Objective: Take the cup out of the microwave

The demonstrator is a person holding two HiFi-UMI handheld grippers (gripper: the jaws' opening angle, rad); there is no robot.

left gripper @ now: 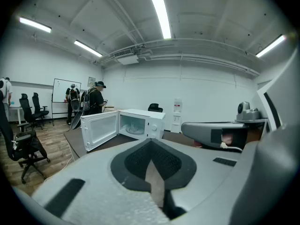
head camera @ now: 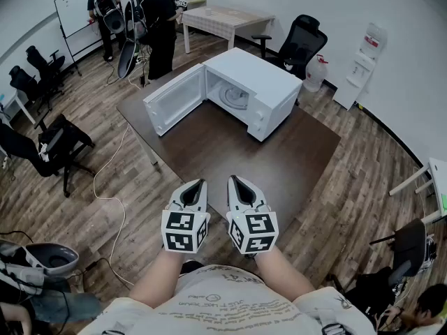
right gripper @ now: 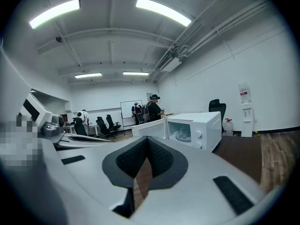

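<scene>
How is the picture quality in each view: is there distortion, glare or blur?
Head view: strong fisheye bending of walls and floor, even light, the microwave sharp. Left gripper view: dark round corners, ceiling lamp burnt out white. Right gripper view: the same dark corners, bright lamps, microwave sharp.

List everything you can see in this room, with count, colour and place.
microwave: one, white, door open, on table
cup: one, looks clear, inside microwave
table: one, brown, centre
checked table: one, pale, far end
chairs: several, black, around the room
dispenser: one, white, right wall
whiteboard: one, white, far left
people: at least two, in black, by whiteboard
left claw: one, grey, shut, empty, near table edge
right claw: one, grey, shut, empty, beside the left
</scene>
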